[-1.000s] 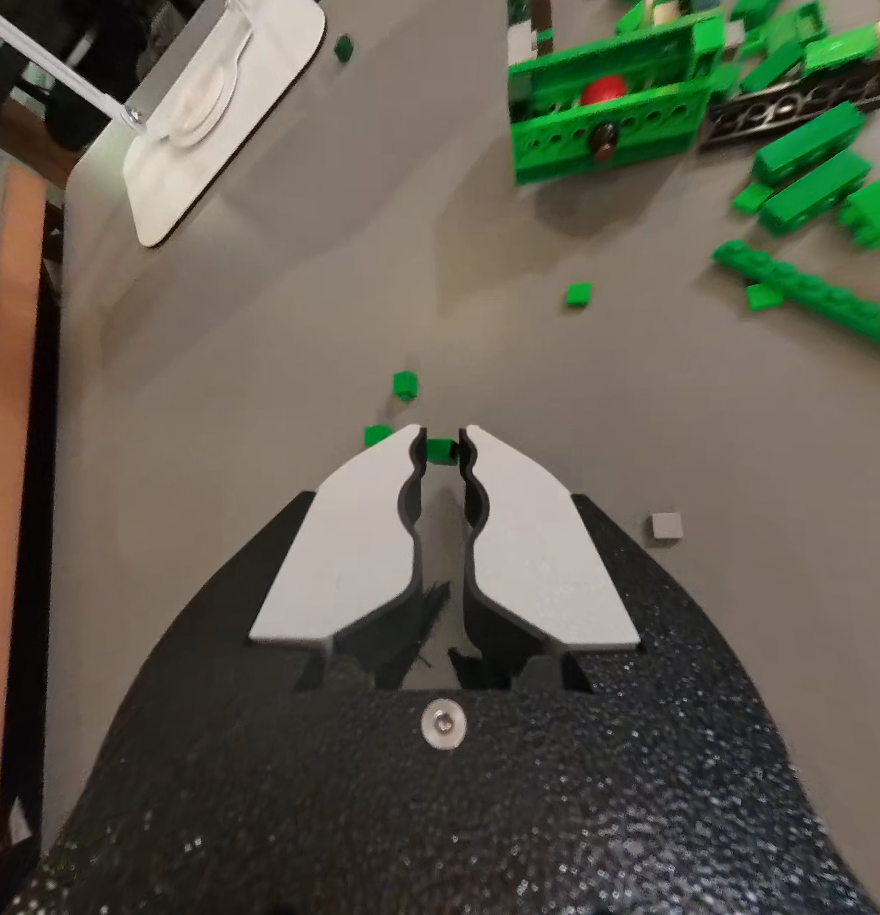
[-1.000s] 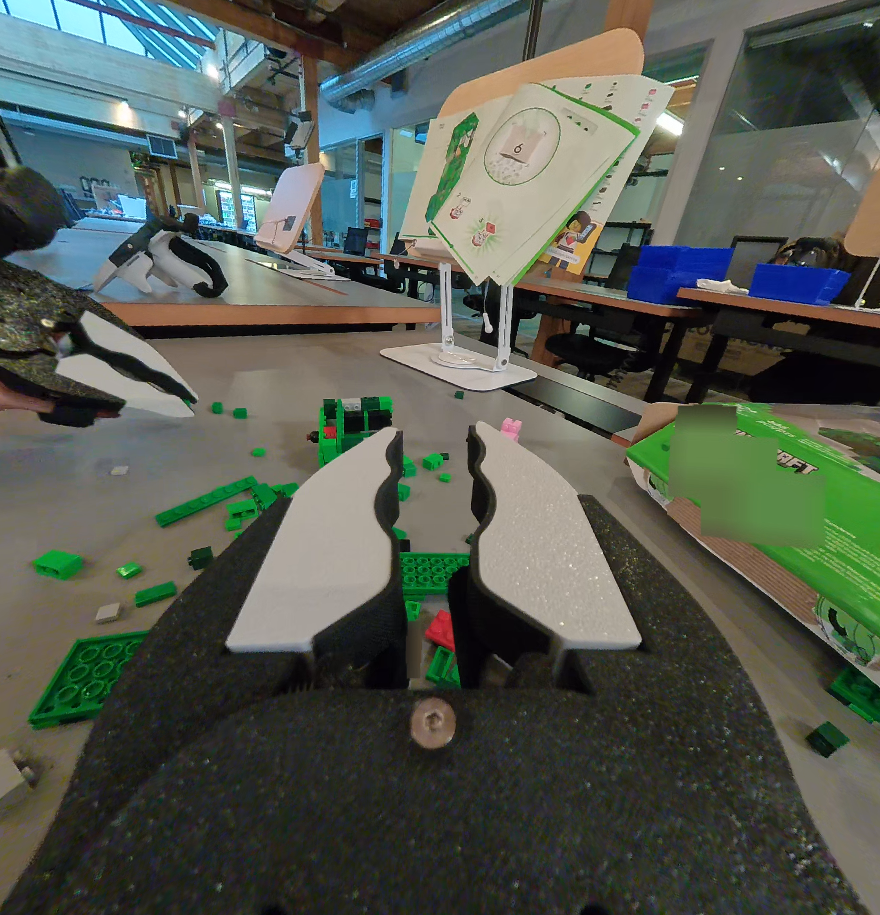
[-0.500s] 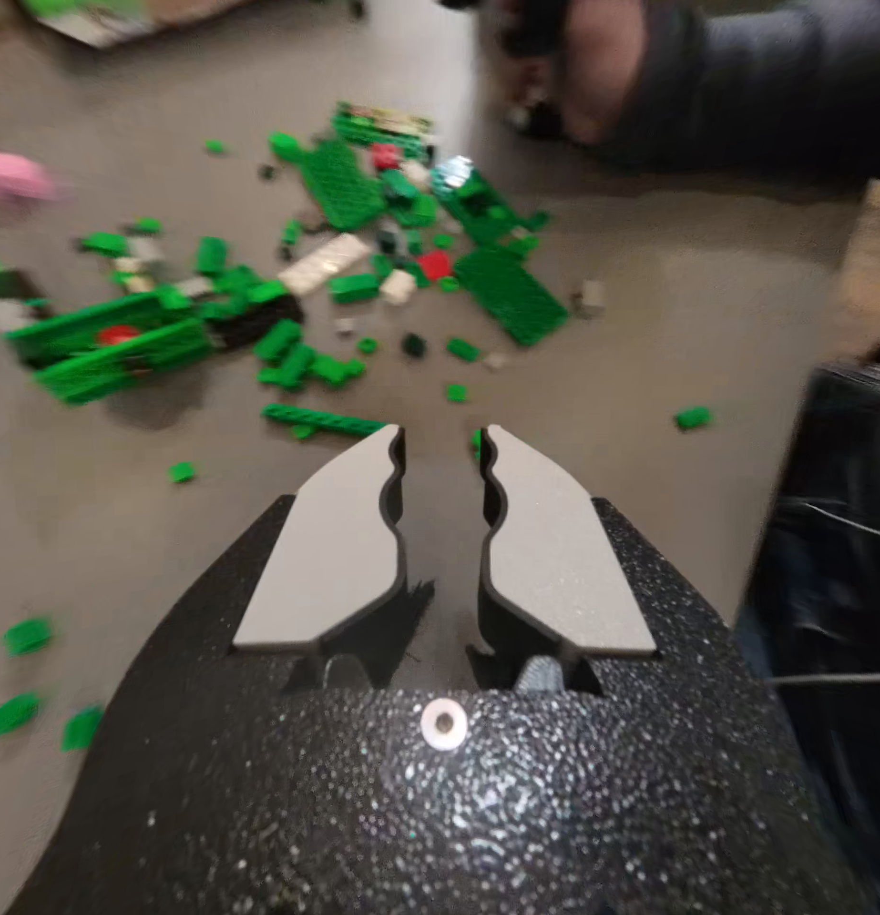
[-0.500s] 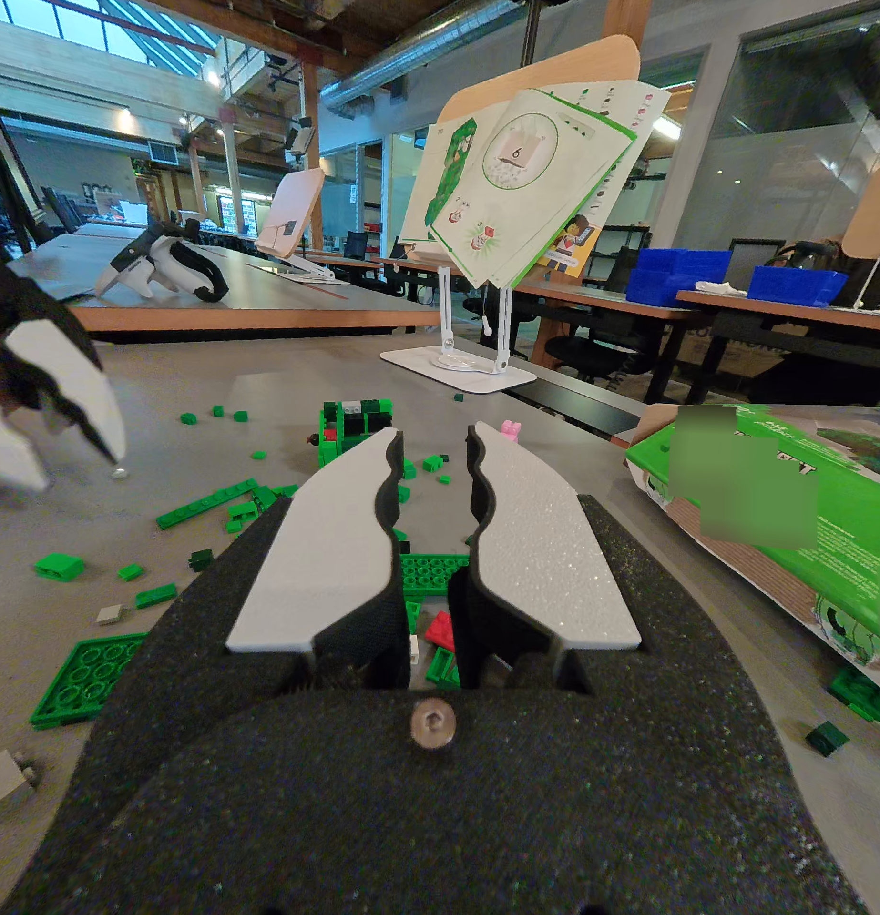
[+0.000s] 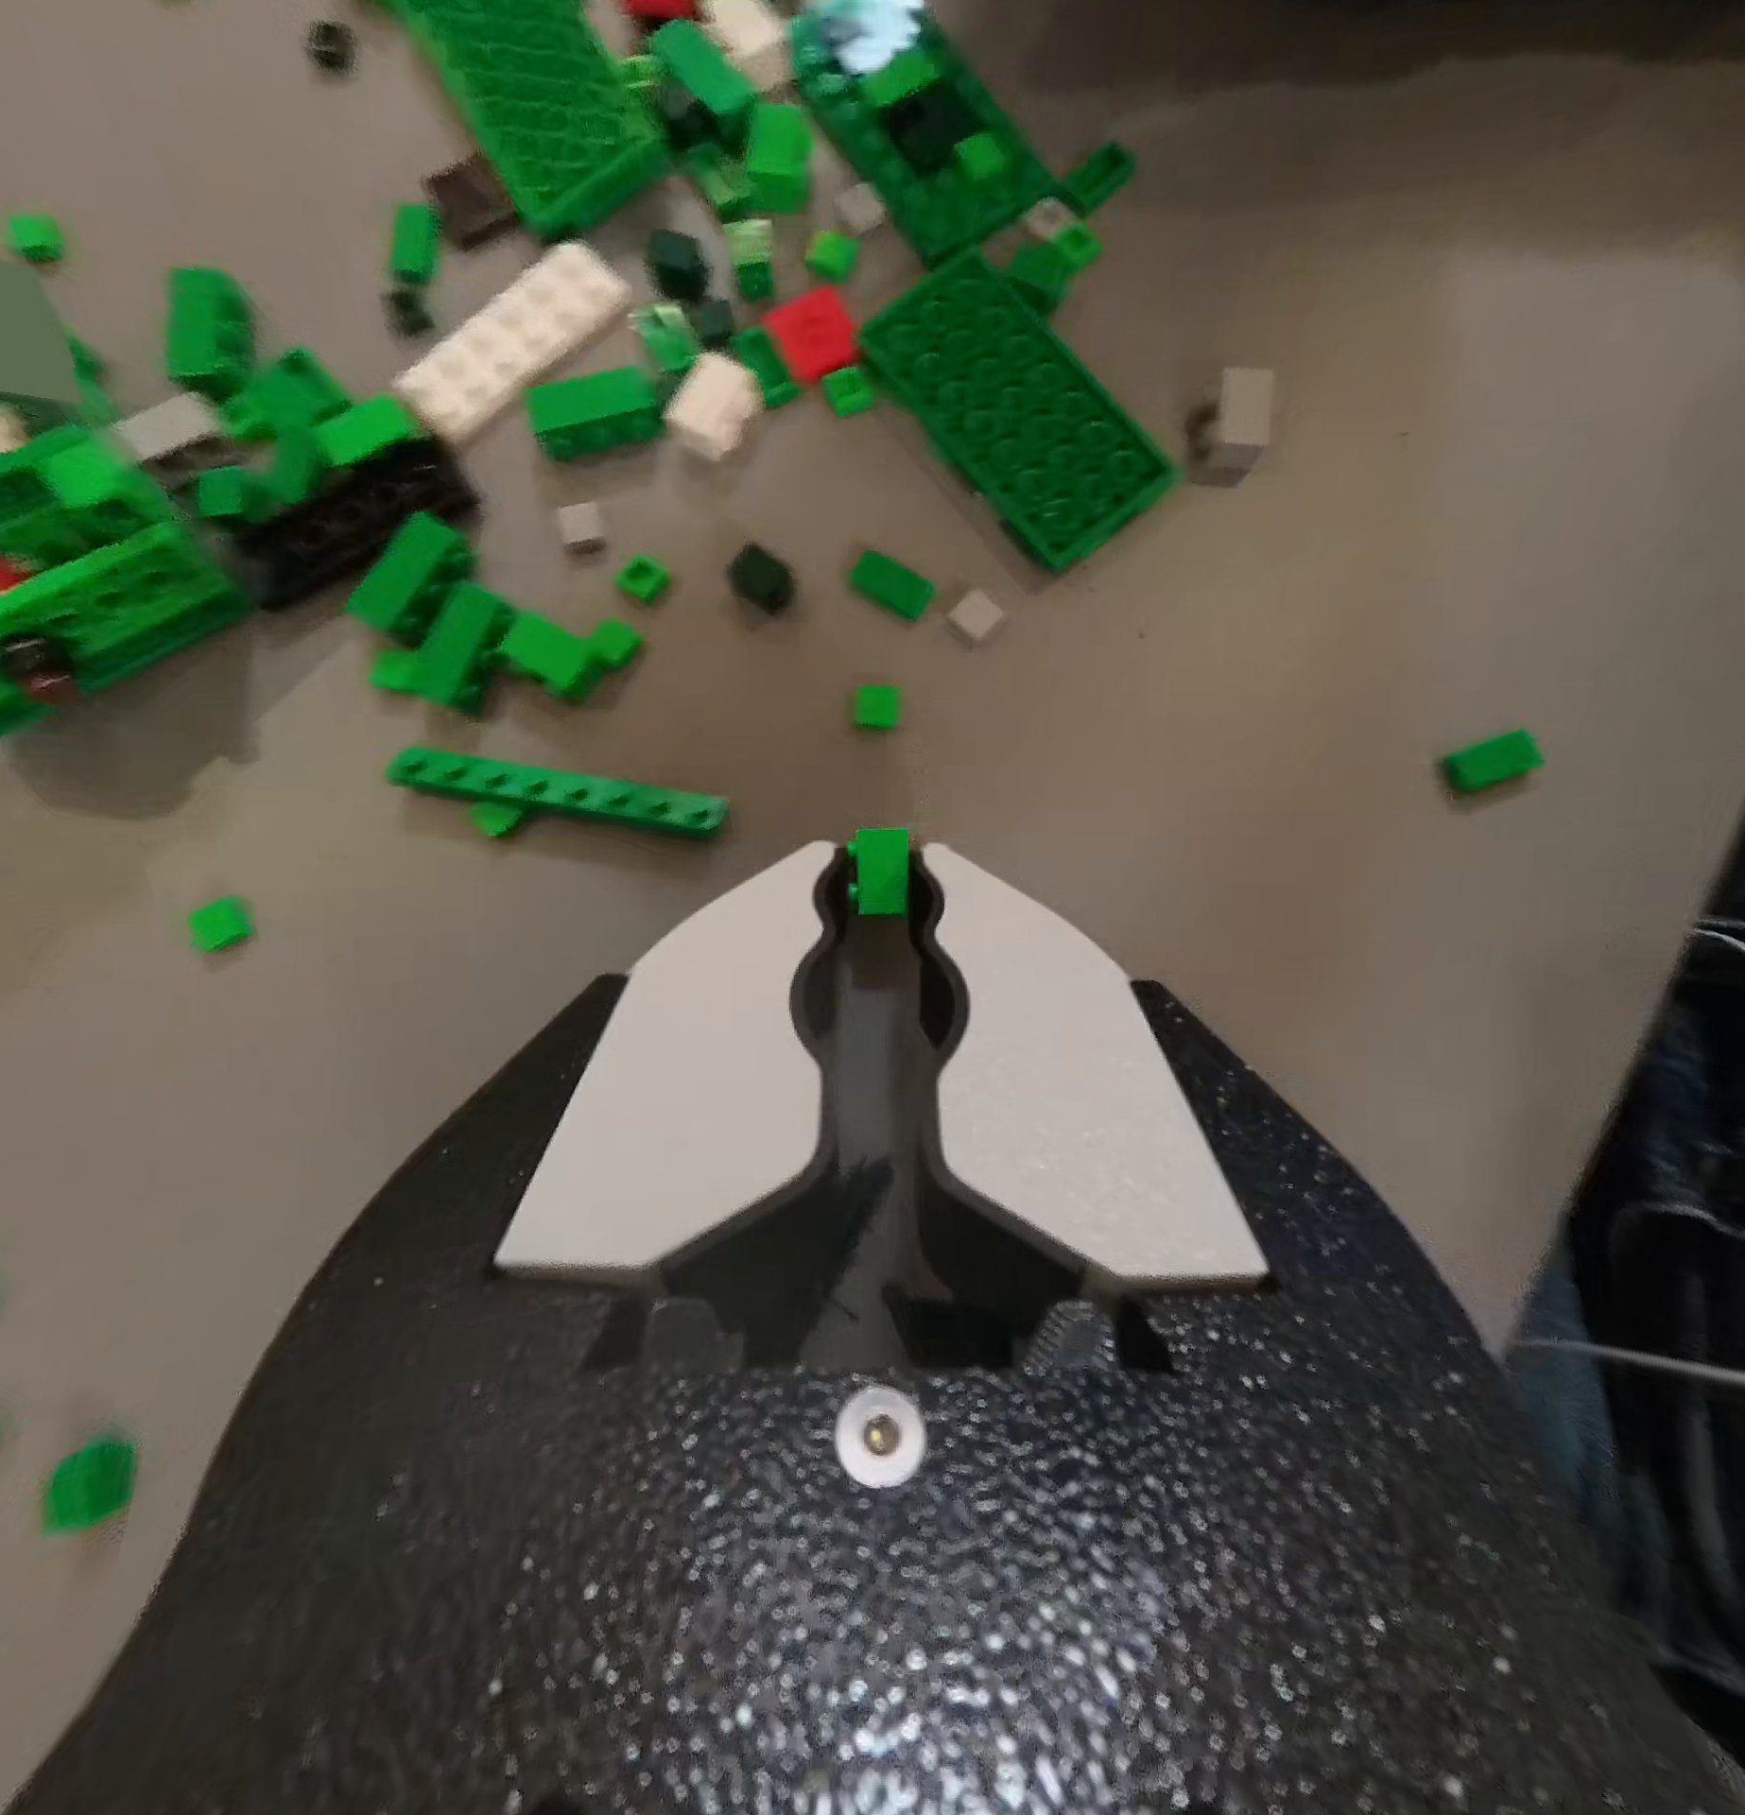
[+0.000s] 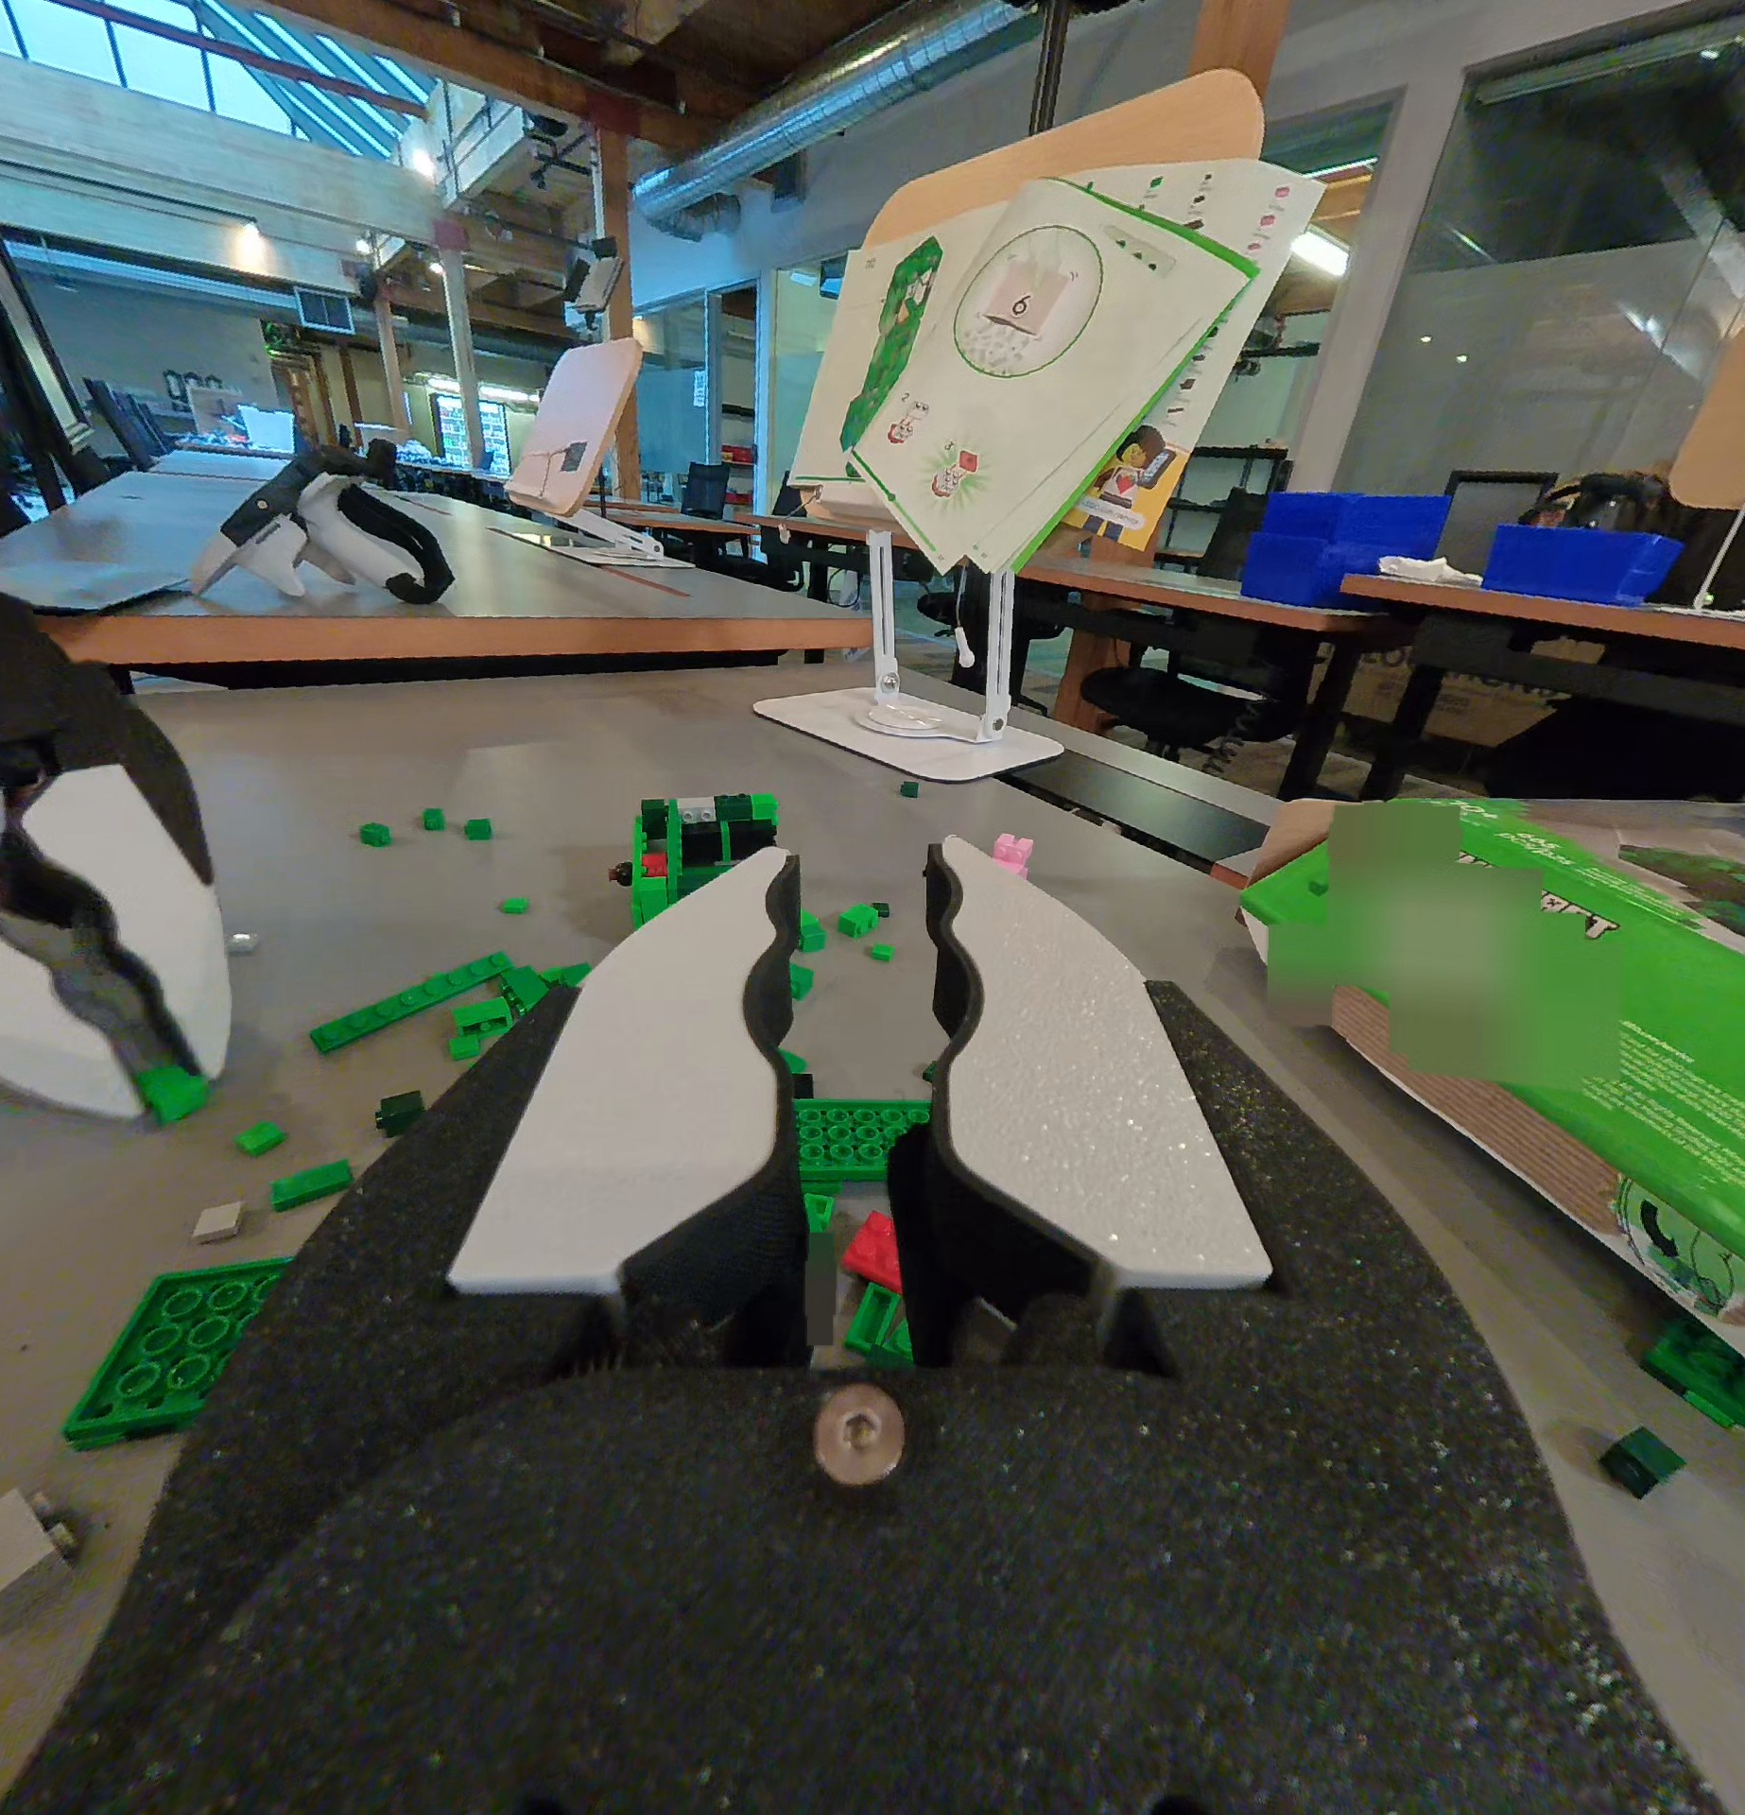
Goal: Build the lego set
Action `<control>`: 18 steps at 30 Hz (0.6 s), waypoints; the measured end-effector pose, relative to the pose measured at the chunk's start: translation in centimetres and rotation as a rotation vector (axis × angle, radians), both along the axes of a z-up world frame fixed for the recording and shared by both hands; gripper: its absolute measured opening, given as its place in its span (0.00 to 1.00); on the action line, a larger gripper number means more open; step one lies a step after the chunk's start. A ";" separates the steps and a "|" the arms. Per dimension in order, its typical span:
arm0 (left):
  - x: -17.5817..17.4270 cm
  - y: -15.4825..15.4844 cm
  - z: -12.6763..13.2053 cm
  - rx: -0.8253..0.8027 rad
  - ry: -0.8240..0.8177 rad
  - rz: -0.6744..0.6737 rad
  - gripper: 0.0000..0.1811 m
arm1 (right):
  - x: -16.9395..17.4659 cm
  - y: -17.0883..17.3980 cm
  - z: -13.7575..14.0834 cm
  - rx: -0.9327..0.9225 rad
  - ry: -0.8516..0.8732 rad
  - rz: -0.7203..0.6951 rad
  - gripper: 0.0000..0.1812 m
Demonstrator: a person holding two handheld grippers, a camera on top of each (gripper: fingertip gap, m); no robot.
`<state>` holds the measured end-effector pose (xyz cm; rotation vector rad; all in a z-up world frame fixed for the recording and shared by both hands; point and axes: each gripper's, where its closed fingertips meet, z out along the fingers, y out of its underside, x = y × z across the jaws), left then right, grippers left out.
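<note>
My left gripper (image 5: 878,852) is shut on a small green brick (image 5: 878,876) and pinches it at the fingertips, low over the grey table (image 5: 1340,609). The right wrist view shows this gripper (image 6: 157,1071) at the far left with the brick (image 6: 175,1092) touching or almost touching the table. My right gripper (image 6: 864,869) is open and empty above the loose pile. A partly built green model (image 6: 697,850) stands beyond it and shows at the left edge of the left wrist view (image 5: 73,589).
Loose pieces lie ahead: a green plate (image 5: 1016,412), a long thin green plate (image 5: 554,791), a white plate (image 5: 515,339), a red piece (image 5: 810,329), a grey brick (image 5: 1237,422). An instruction booklet on a stand (image 6: 1026,363) is at the back; the set's box (image 6: 1536,1002) is at the right. My hands' fingertips stand some 20 cm from each other.
My left gripper swung from the table's left side to the near edge of the pile, opened on the way, and has shut on a small green brick. The right gripper has not moved.
</note>
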<state>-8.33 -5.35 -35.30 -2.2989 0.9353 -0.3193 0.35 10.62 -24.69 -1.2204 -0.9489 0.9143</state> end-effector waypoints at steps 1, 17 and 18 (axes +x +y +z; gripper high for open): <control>-1.2 0.6 0.4 0.035 0.024 0.060 0.06 | 0.0 0.0 0.0 0.000 0.000 0.000 0.13; -15.2 2.7 3.1 0.266 0.181 0.720 0.35 | 0.2 0.2 0.1 0.015 0.006 -0.032 0.13; -13.7 3.2 4.1 0.311 0.172 0.683 0.33 | 0.4 0.4 0.2 0.019 0.012 -0.043 0.13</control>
